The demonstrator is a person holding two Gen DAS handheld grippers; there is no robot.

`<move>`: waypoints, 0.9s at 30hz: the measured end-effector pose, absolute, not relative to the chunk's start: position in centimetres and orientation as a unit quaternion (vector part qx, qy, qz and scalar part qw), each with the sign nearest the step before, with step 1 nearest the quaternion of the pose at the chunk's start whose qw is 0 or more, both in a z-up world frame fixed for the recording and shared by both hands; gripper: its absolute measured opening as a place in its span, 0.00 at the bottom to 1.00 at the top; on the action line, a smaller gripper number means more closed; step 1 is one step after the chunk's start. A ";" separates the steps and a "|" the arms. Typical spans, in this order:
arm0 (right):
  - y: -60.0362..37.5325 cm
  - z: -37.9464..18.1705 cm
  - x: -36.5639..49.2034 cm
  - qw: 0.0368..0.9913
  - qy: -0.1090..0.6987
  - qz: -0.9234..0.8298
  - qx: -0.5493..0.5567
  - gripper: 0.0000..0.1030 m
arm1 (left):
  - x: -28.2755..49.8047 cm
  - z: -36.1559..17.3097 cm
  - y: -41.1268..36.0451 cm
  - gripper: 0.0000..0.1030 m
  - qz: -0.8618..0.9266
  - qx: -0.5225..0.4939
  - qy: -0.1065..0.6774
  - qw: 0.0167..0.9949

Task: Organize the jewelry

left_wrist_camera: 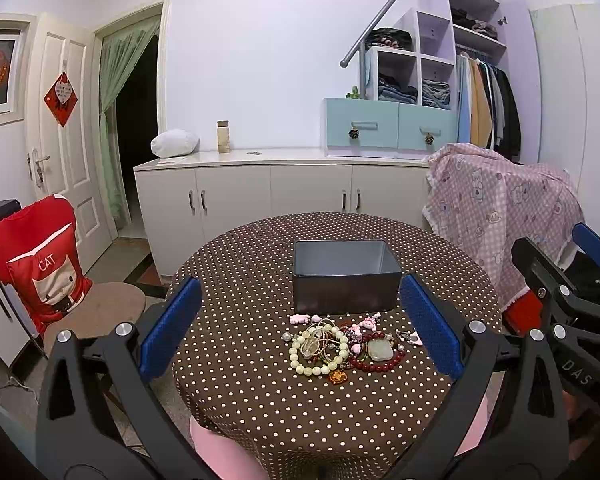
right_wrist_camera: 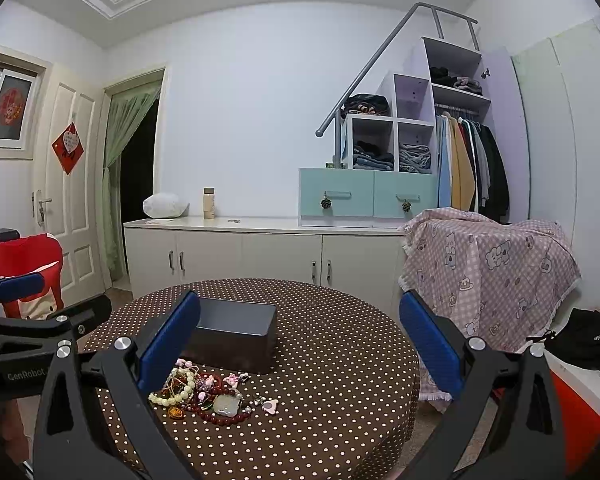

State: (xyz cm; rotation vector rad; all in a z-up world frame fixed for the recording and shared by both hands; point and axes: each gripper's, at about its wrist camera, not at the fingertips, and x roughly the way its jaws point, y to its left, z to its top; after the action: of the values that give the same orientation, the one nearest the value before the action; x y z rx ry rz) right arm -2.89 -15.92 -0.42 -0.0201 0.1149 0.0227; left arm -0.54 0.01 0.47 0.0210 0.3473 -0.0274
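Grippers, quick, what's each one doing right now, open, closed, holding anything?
Left gripper: open, holding nothing, above the brown polka-dot tablecloth.
Right gripper: open, holding nothing.

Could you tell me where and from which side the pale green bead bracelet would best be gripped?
Probably the near-left arc of the pale bead bracelet, approached from above. It lies flat on the dotted tablecloth, and that arc lies clear, while its right side abuts the dark red bead bracelet and cords cross its centre. The left gripper is open, facing it.
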 end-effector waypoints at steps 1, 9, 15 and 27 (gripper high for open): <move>-15.9 -0.5 -2.9 0.998 0.058 0.011 -0.010 0.93 | -0.6 0.5 0.0 0.94 -0.013 0.011 0.173 0.985; -15.8 -0.5 -2.9 0.998 0.058 0.011 -0.010 0.93 | -0.5 0.5 0.0 0.94 -0.014 0.011 0.172 0.985; -15.9 -0.6 -3.0 0.998 0.057 0.009 -0.009 0.93 | -0.5 0.5 0.1 0.94 -0.016 0.012 0.173 0.985; -16.0 -0.5 -2.9 0.998 0.060 0.010 -0.009 0.93 | -0.5 0.5 0.2 0.94 -0.016 0.011 0.173 0.985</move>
State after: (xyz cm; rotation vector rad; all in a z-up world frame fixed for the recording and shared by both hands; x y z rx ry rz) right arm -2.86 -15.95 -0.46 -0.0174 0.1192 0.0209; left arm -0.48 0.16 0.49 0.0217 0.3477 -0.0317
